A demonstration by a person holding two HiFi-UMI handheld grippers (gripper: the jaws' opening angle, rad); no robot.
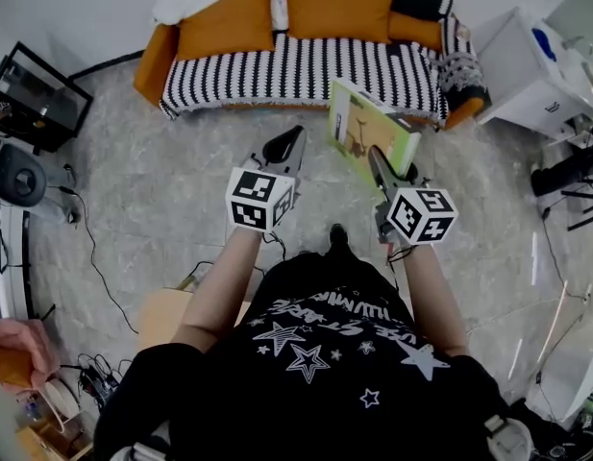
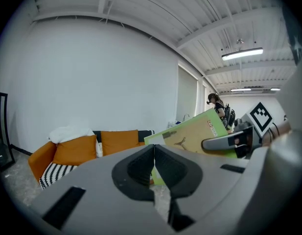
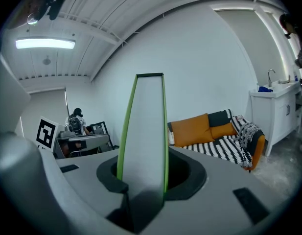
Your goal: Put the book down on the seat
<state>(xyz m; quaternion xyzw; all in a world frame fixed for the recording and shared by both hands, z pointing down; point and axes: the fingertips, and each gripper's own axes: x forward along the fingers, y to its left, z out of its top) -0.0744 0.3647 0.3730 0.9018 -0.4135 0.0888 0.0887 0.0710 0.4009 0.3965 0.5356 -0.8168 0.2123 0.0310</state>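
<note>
A thin green book is held edge-up in front of me, my right gripper shut on its near edge. In the right gripper view the book stands upright between the jaws and fills the gap. My left gripper hovers to the left of the book, shut and holding nothing; its pads meet, with the book's cover off to the right. The sofa's black-and-white striped seat lies beyond both grippers, with orange cushions along its back.
A white cabinet stands right of the sofa. A black screen and a round grey device sit at the left, with cables on the marble floor. A wooden box and another person's hand are at lower left.
</note>
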